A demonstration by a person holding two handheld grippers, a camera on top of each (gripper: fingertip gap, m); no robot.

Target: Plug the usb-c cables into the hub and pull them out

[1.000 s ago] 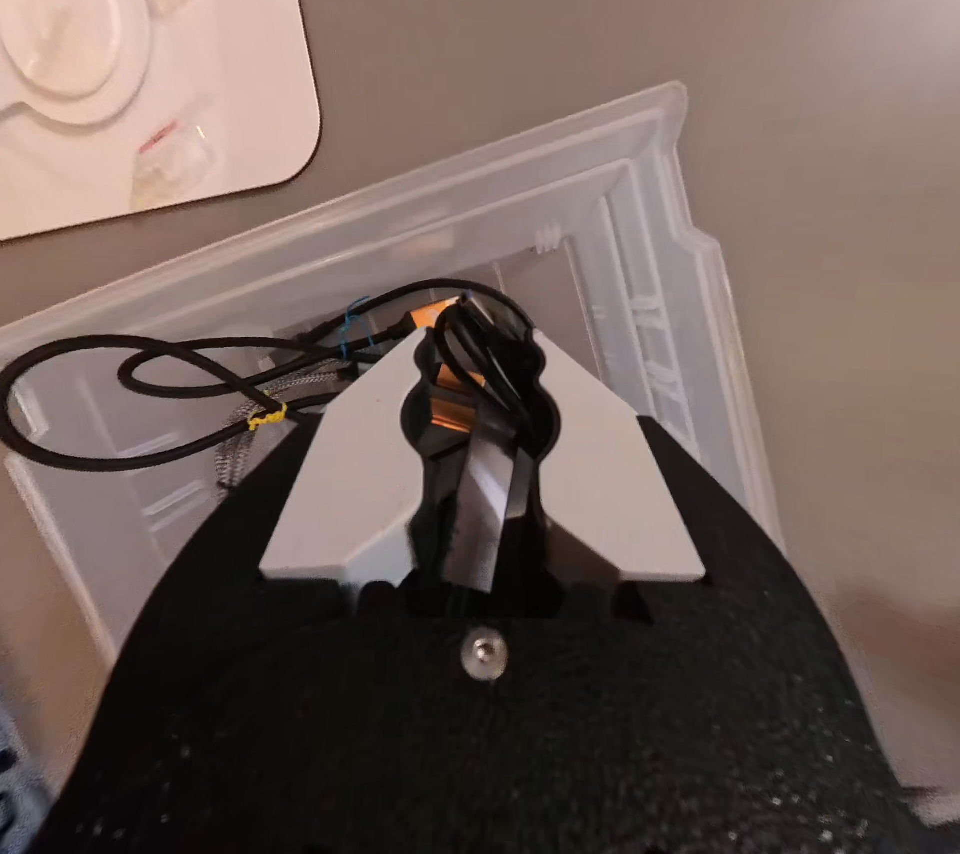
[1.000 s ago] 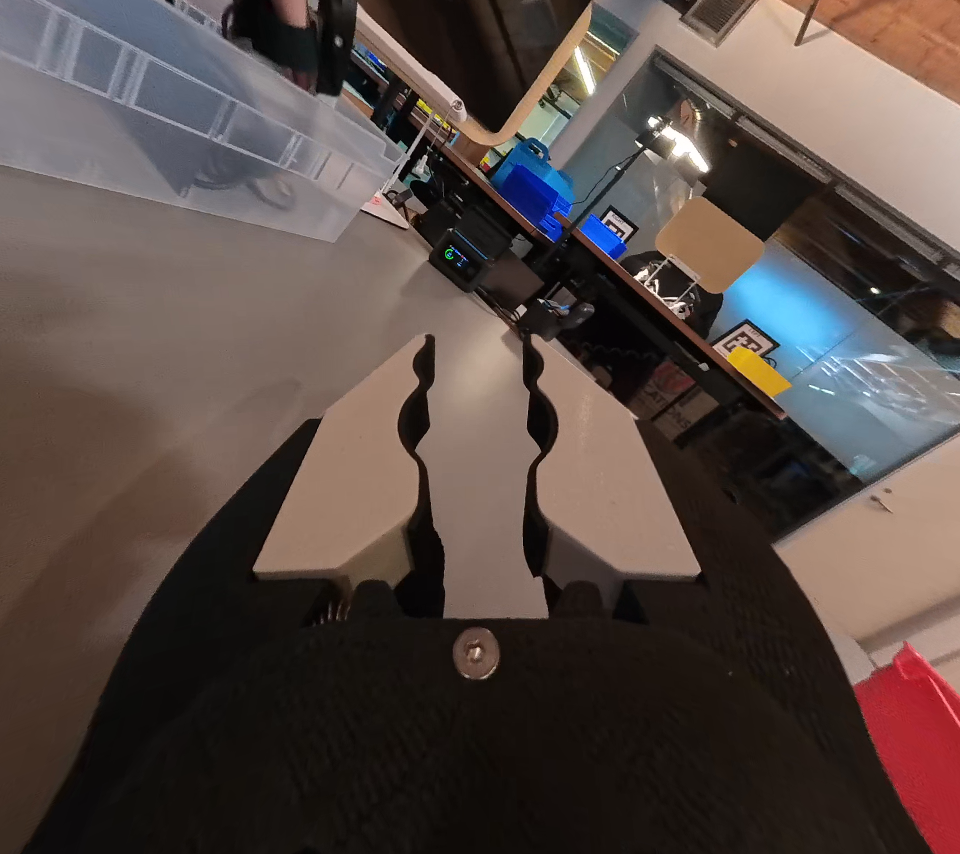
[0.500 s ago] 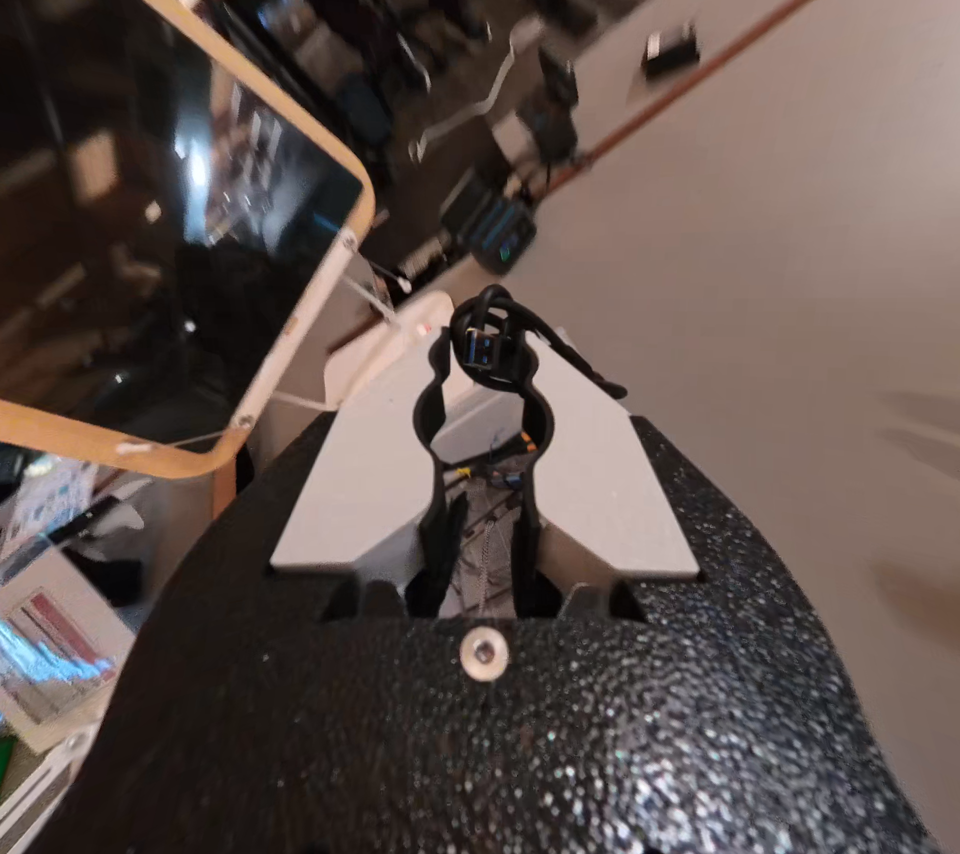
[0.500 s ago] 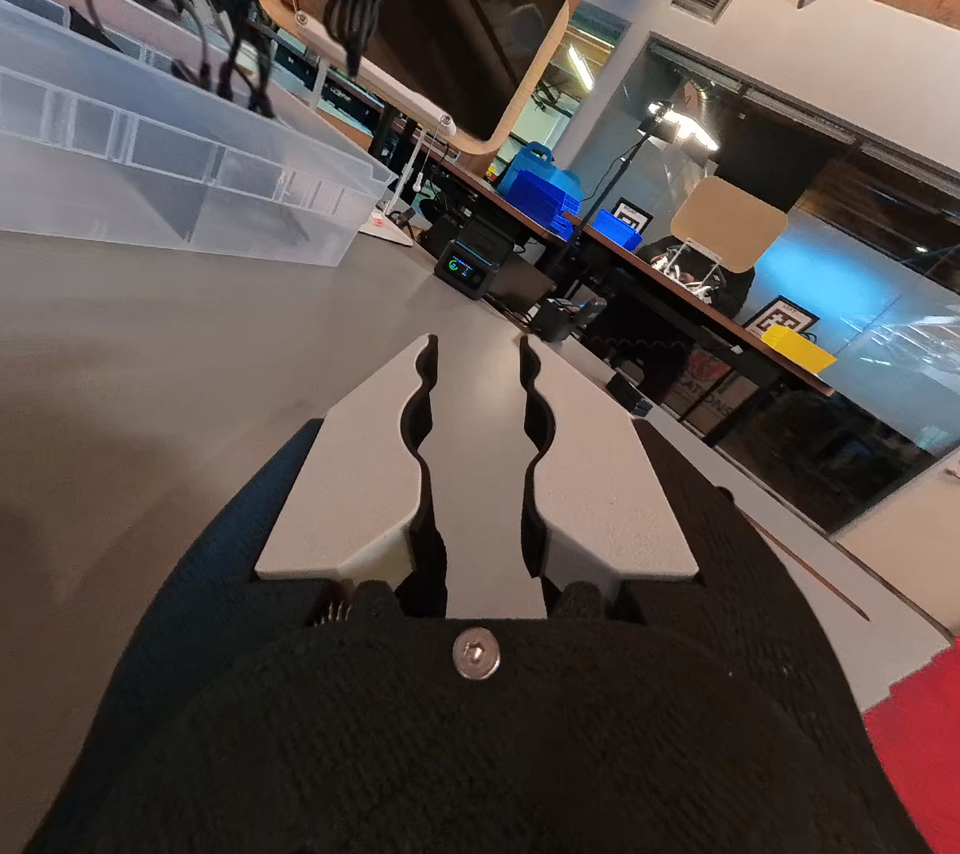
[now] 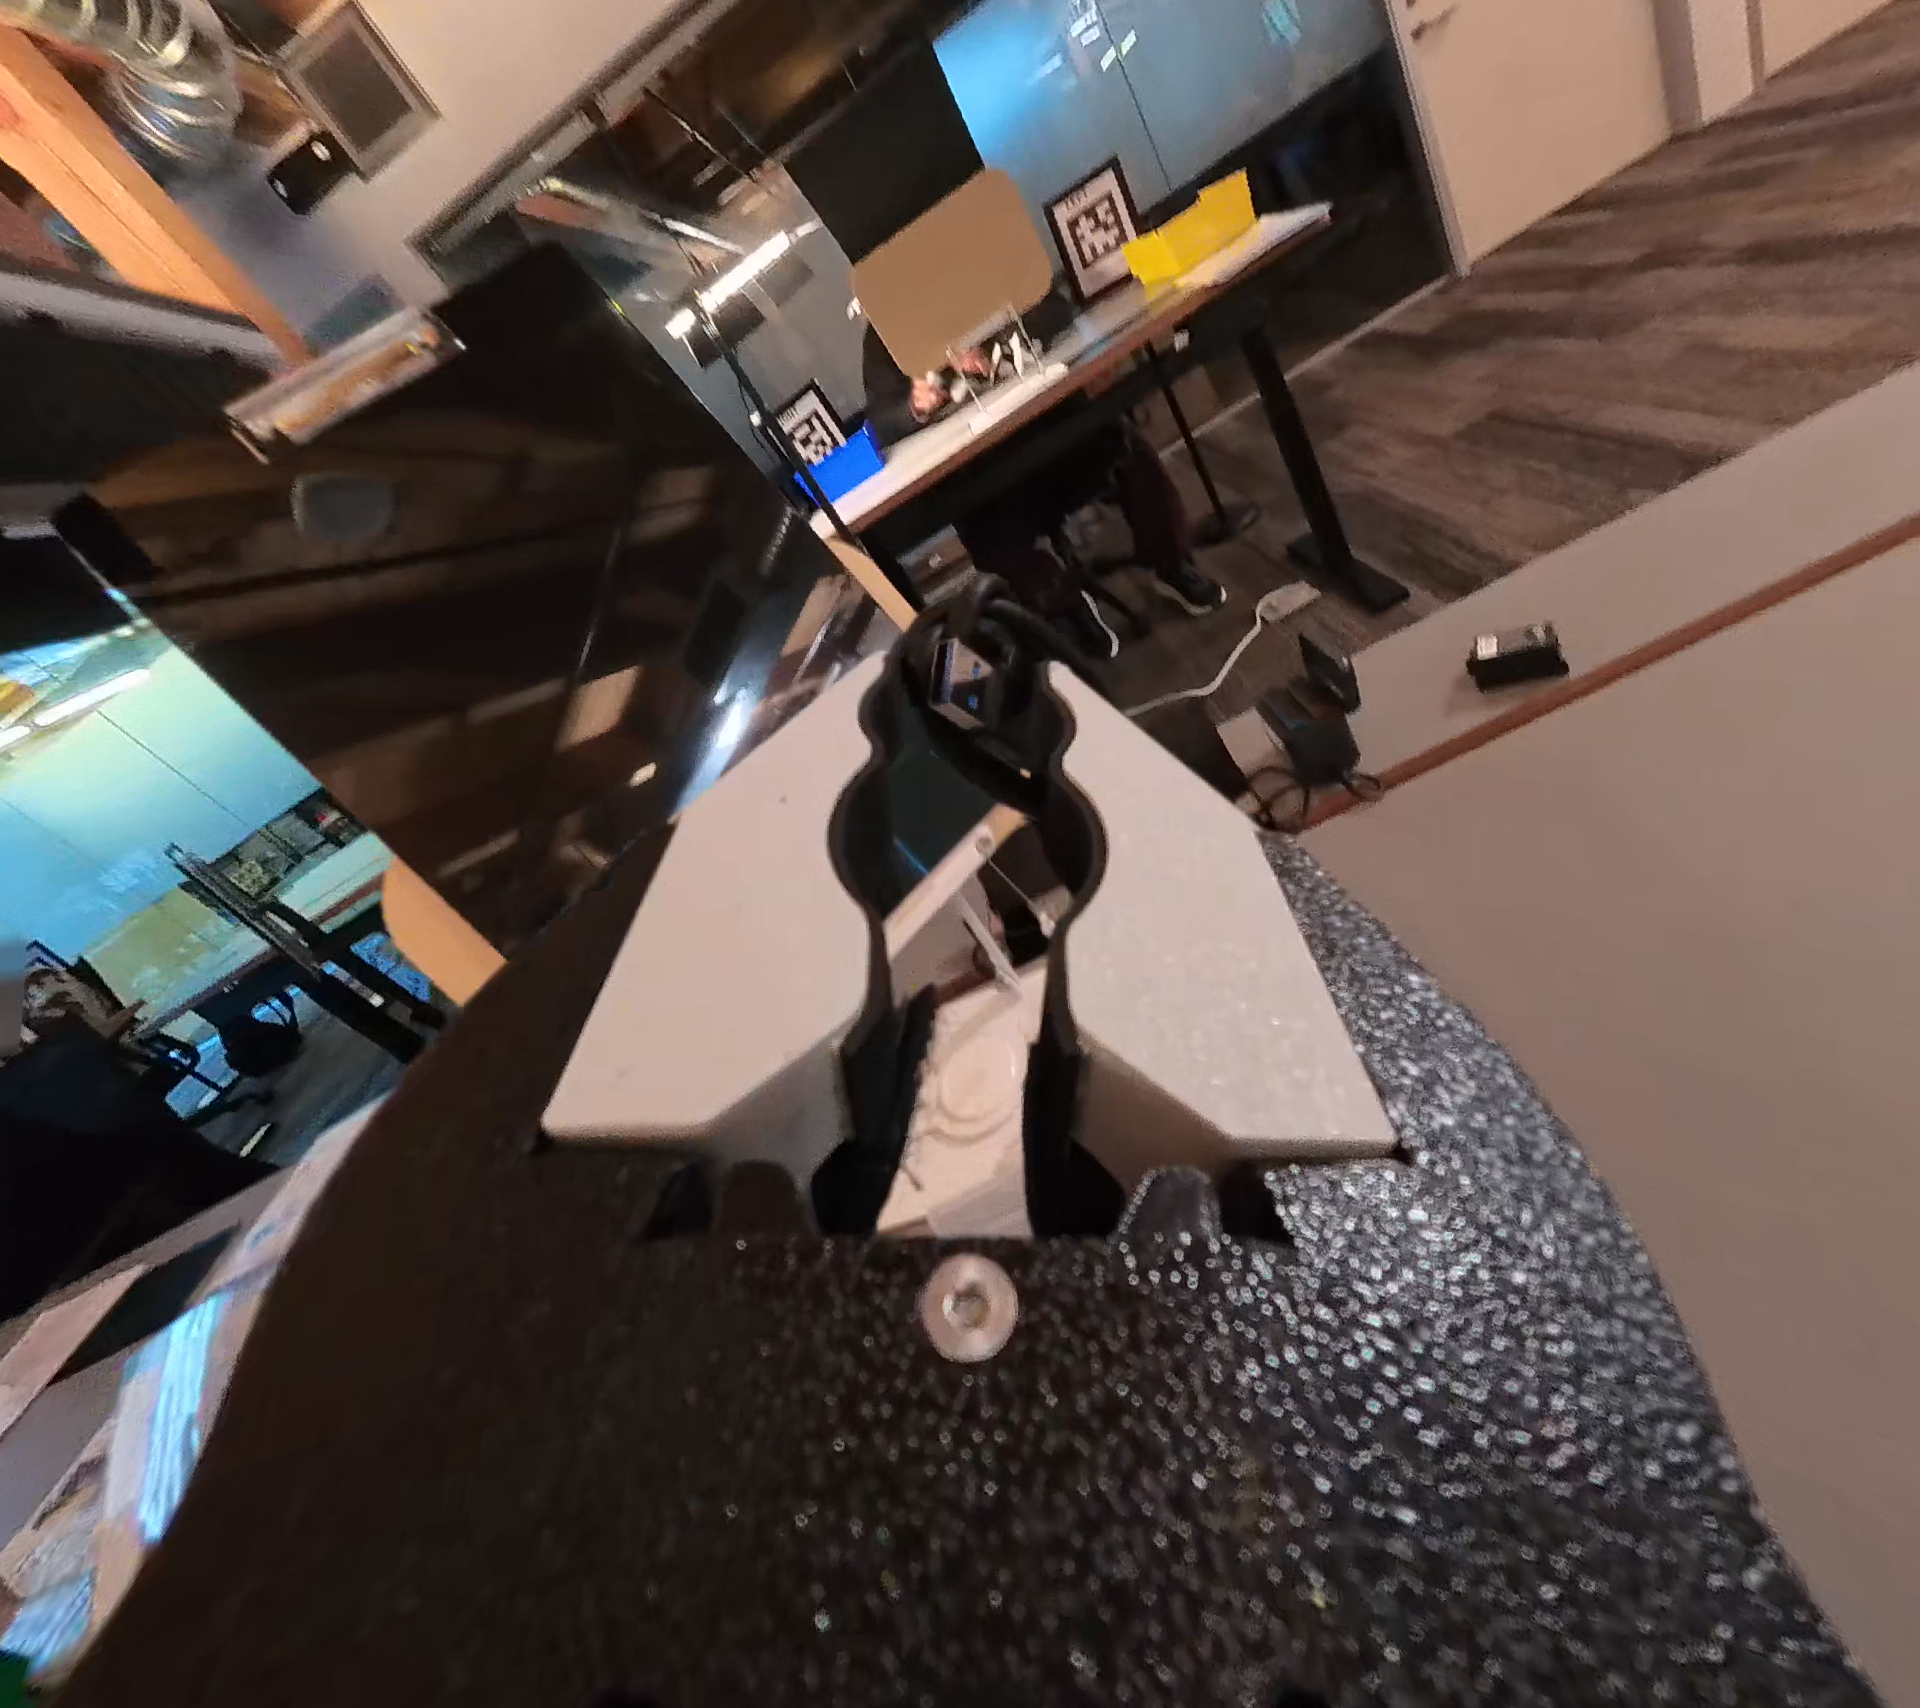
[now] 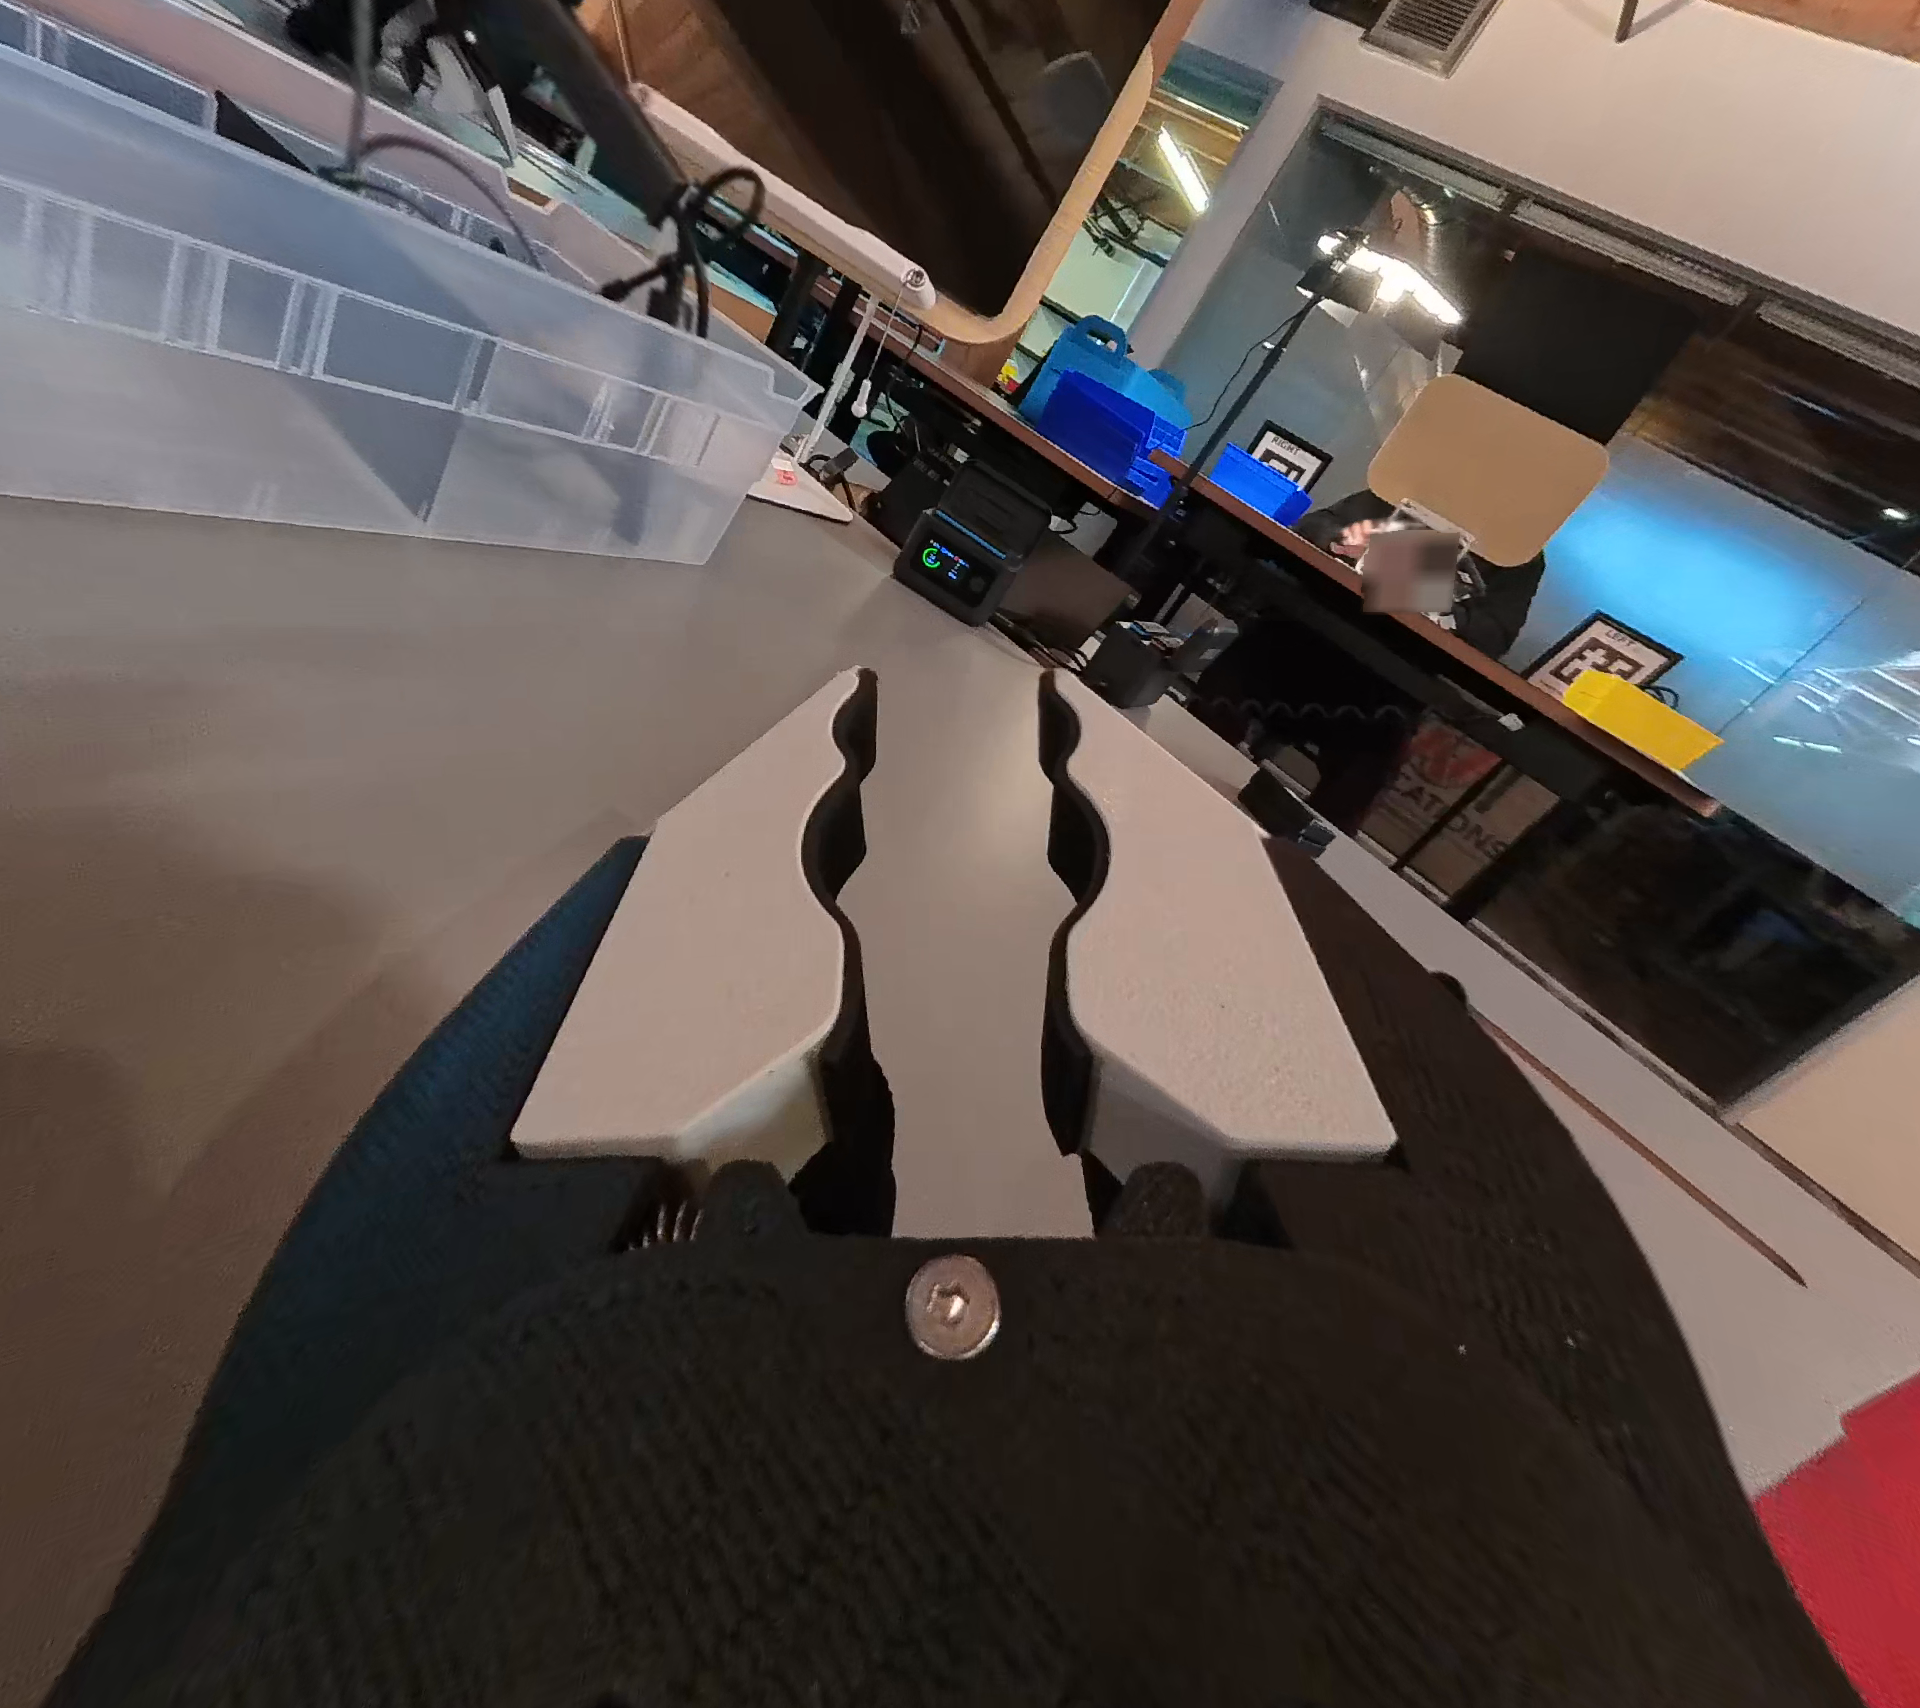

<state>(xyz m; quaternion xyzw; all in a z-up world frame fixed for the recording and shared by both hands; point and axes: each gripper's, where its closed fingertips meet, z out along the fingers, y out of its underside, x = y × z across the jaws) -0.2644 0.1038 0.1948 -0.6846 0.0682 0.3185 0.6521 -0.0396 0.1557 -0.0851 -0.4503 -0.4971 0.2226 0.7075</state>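
My left gripper (image 5: 971, 671) is shut on a bundle of black cable (image 5: 997, 723), with a blue-tongued plug (image 5: 961, 671) showing at the fingertips. It is raised and points out into the room, away from the table. In the right wrist view black cable loops (image 6: 686, 245) dangle above the far end of the clear plastic bin (image 6: 416, 411), and a thin grey cable (image 6: 358, 48) hangs into it. My right gripper (image 6: 956, 682) is open and empty, low over the grey table (image 6: 312, 775). I cannot make out a hub.
A small black device with a lit screen (image 6: 956, 567) sits past the bin at the table's far edge. A red object (image 6: 1849, 1502) lies at the lower right. A small black item (image 5: 1517, 656) rests on the neighbouring table. A person sits at a far desk. Across from one pair of fingers to the other is roughly 35 cm.
My left gripper has lifted the cable bundle up out of the clear bin and swung up to face the room. My right gripper has stayed open in nearly the same place.
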